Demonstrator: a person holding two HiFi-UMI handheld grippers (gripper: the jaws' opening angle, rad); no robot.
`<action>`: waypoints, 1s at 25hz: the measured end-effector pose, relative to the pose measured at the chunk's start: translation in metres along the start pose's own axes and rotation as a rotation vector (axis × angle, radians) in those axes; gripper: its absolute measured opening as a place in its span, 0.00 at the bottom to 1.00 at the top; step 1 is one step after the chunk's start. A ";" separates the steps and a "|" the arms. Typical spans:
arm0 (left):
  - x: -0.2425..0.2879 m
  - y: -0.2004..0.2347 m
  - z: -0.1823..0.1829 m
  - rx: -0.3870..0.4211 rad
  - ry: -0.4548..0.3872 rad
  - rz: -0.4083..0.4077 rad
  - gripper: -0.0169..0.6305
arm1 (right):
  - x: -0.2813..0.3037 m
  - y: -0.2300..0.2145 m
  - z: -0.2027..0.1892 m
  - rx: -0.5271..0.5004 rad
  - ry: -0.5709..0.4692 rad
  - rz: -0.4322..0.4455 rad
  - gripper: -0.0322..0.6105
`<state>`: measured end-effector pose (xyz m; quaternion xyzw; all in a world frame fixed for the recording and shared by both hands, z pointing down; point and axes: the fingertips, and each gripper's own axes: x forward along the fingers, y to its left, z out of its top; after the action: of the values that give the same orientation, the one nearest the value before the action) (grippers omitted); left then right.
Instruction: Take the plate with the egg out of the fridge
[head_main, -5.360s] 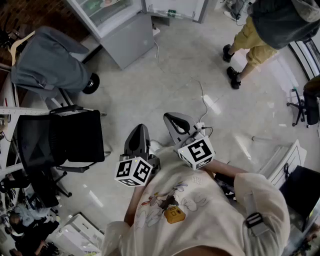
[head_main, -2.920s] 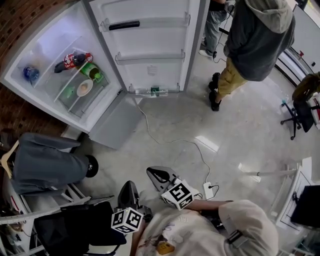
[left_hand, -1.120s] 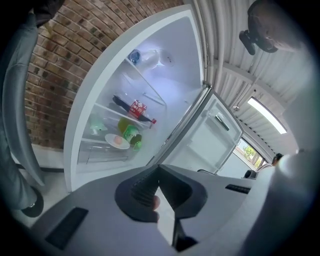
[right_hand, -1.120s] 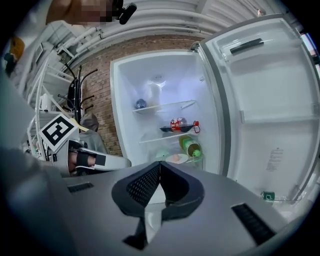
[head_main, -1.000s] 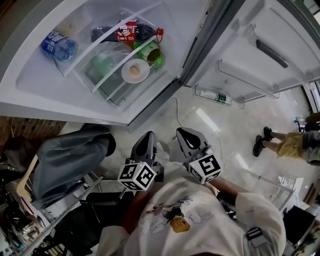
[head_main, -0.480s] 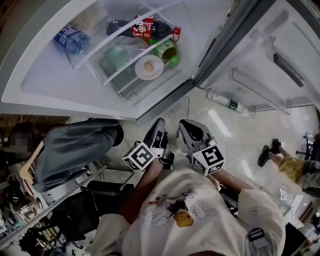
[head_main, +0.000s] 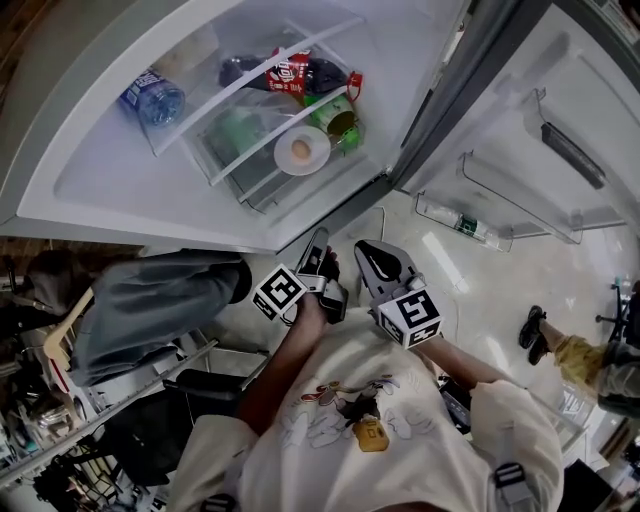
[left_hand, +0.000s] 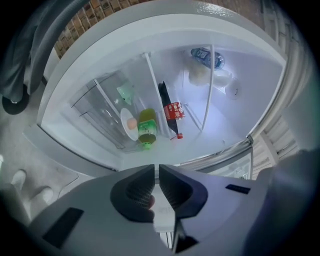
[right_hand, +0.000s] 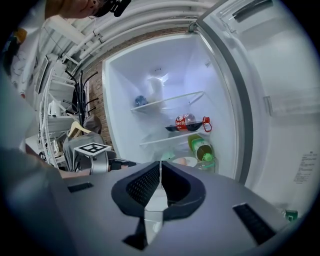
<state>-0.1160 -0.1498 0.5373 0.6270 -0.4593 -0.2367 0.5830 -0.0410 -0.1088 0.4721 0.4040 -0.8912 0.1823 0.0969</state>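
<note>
The fridge (head_main: 120, 190) stands open, and the plate (head_main: 302, 152) with the egg (head_main: 300, 151) sits toward the front edge of the lower shelf, just beside a green bottle (head_main: 338, 118). I'd call this the approach. Both claws hang outside the cabinet, well short of the plate. The left claw (head_main: 318, 243) shows only a thin slit between its jaws. The right claw (head_main: 365, 250) has its tips pressed together, and neither holds anything. Next, one claw must spread, reach in low and take the plate's rim level so the egg doesn't roll. The head view shows how far out both claws are. The right gripper view alone shows the shelves from the front.
</note>
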 end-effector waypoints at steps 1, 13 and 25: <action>0.003 0.001 0.002 -0.008 -0.003 -0.002 0.04 | 0.003 0.000 0.000 -0.002 0.004 0.003 0.06; 0.019 0.030 0.012 -0.129 -0.028 0.045 0.05 | 0.031 -0.004 -0.006 -0.037 0.063 0.026 0.06; 0.038 0.047 0.033 -0.178 -0.075 0.066 0.13 | 0.041 -0.005 -0.003 -0.049 0.060 0.039 0.06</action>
<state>-0.1404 -0.1942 0.5842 0.5477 -0.4785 -0.2806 0.6264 -0.0637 -0.1385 0.4889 0.3786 -0.8996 0.1744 0.1298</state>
